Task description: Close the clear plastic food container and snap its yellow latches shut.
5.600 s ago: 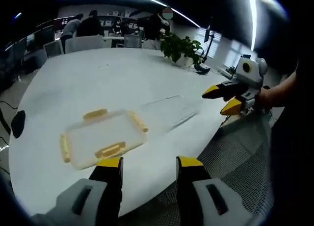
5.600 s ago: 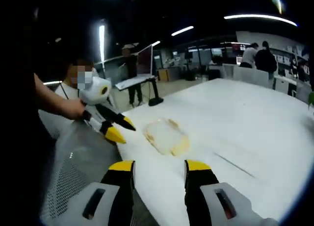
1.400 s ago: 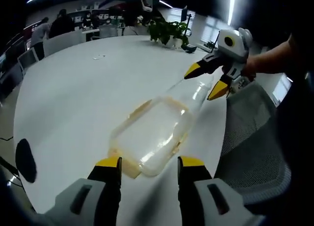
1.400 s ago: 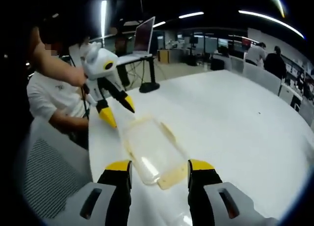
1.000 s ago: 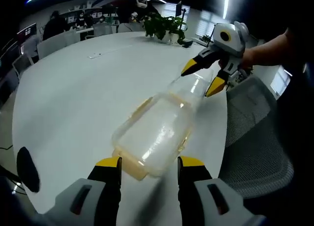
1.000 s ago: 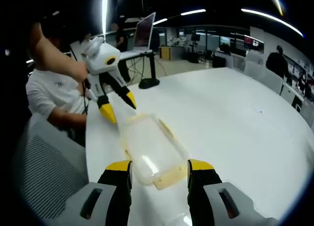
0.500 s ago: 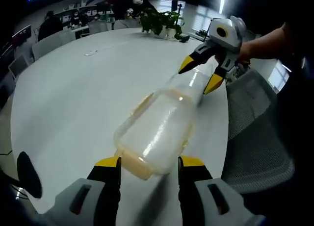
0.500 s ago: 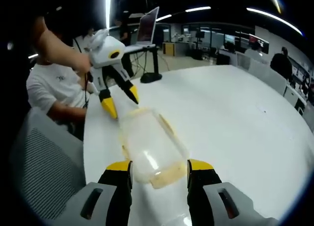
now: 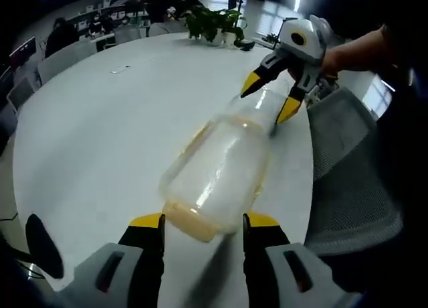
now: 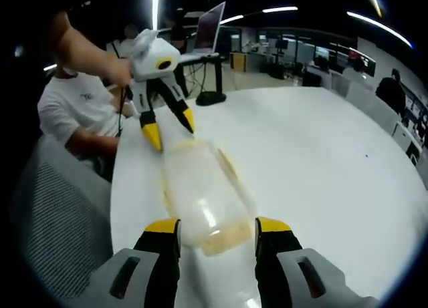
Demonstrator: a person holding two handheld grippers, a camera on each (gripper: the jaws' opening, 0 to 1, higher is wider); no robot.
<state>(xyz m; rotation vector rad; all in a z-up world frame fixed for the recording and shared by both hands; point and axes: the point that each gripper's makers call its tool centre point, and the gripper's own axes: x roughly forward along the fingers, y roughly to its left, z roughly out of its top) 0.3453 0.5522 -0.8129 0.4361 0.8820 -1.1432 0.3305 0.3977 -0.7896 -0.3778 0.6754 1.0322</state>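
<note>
left gripper view, both grippers [image 9: 201,222] [image 10: 166,134] apparently flanking container [image 9: 217,171]

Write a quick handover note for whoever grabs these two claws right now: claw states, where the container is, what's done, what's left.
Left claw: open, jaws either side of the near end of the clear food container.
Right claw: open, at the opposite end.
Container: lying on the white table near its edge, by a mesh chair.
Done: the lid looks laid over the base; both claws lined up.
Left: yellow latches look unfastened, though blur hides them; press the lid down and snap each one.
</note>
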